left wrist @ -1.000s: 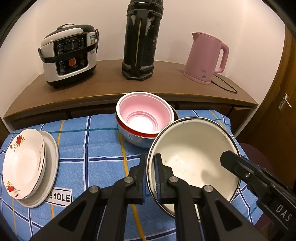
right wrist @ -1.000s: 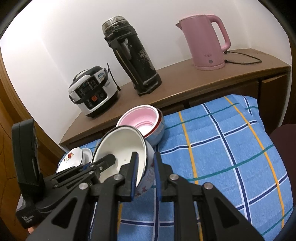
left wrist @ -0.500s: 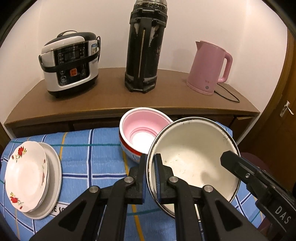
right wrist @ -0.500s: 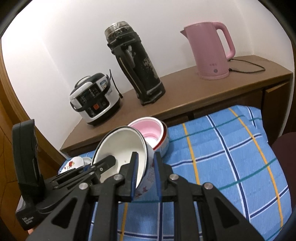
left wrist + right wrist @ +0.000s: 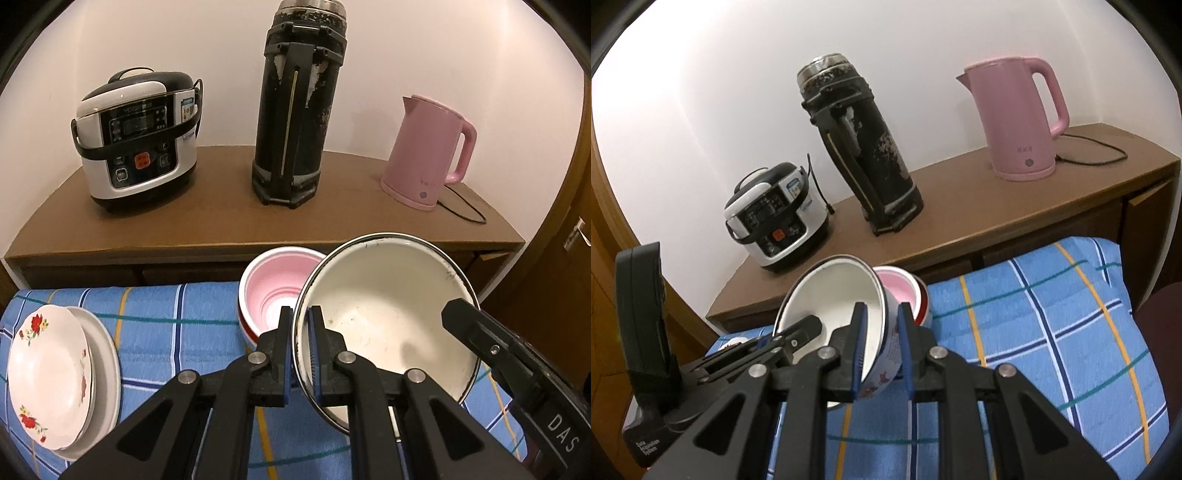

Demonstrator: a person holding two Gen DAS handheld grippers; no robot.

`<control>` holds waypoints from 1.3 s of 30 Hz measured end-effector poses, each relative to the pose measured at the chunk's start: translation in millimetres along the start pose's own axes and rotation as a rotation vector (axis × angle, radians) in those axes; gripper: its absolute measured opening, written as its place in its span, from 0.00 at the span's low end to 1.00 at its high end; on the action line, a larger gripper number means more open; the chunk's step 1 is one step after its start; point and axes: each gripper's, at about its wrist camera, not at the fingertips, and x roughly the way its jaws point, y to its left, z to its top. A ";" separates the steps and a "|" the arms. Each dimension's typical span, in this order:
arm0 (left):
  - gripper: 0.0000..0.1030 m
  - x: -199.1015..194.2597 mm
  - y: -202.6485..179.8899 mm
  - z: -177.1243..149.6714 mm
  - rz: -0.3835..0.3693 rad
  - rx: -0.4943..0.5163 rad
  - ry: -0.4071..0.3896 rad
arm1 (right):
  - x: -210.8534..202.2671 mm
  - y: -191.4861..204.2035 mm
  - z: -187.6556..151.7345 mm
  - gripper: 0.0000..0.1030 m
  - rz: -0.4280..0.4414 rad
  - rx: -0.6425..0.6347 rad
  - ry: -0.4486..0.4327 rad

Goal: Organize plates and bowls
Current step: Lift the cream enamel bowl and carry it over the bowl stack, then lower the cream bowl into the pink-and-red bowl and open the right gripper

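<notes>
Here the white enamel bowl (image 5: 388, 325) hangs between your two tongs, lifted clear of the blue checked cloth (image 5: 166, 325) and tipped so that its mouth faces you. Your left gripper (image 5: 301, 354) is clamped narrow on the bowl's left rim, one pad inside the wall and one outside; your right gripper (image 5: 881, 354) is clamped the same way on the opposite rim, where the flowered outer wall shows between its pads. The relation that governs the coming move: the pink bowl (image 5: 275, 291), nested in a red-rimmed bowl (image 5: 244, 325), stands on the cloth just beyond and slightly left of the held bowl, at the far edge by the wooden sideboard (image 5: 221, 210). In the left wrist view the enamel rim overlaps the pink bowl's right side, so the stack lies straight ahead of both tongs, a little nearer your left hand. The line joining your two grips runs across the bowl from left to right, so you would probably need to level it about that line before nesting. The enamel bowl is round and deep, with a dark rim, chipped spots and brown specks inside. The flowered plates (image 5: 48, 373) lie stacked well apart at the left
</notes>
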 end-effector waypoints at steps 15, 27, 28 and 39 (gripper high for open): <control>0.09 34.6 12.3 17.4 0.030 -0.038 0.029 | 34.8 -3.5 18.3 0.16 0.016 0.003 0.005; 0.09 68.4 13.4 20.2 0.096 -0.030 0.078 | 68.7 -21.2 19.1 0.16 0.026 0.056 0.048; 0.09 70.2 12.9 21.1 0.110 -0.024 0.076 | 71.3 -22.4 19.0 0.16 0.026 0.058 0.050; 0.09 85.6 13.0 23.2 0.195 0.007 0.081 | 97.6 -30.9 13.4 0.16 0.047 0.077 0.088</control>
